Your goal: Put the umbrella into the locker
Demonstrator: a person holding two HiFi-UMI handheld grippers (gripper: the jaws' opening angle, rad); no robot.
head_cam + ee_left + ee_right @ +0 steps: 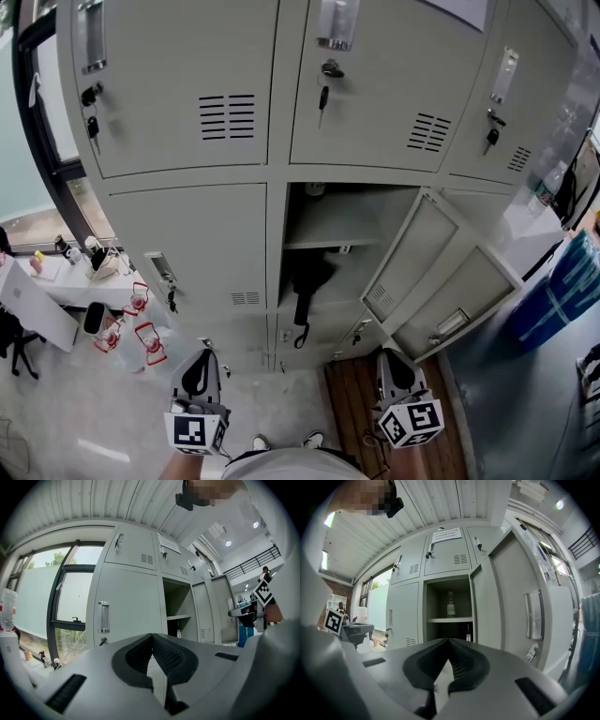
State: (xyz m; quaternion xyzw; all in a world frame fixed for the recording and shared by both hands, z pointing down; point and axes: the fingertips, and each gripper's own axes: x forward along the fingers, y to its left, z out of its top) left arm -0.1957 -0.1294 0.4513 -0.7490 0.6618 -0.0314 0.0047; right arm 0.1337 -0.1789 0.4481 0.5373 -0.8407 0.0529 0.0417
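Observation:
The black umbrella [306, 281] hangs folded inside the open middle locker [349, 230], below its shelf, with its handle [300, 334] pointing down. It also shows as a dark shape with a white tag in the right gripper view, umbrella [468, 633], and in the left gripper view, umbrella [178, 631]. My left gripper [203, 351] is shut and empty, low in front of the closed locker to the left. My right gripper [389, 354] is shut and empty too, just right of the open compartment near the foot of its door. Neither touches the umbrella.
The locker door [411, 251] swings out to the right, and a second lower door [461, 302] stands open beside it. A bottle [450, 604] stands on the shelf. A white table [42, 305] with small items is at left, a blue bin [561, 291] at right.

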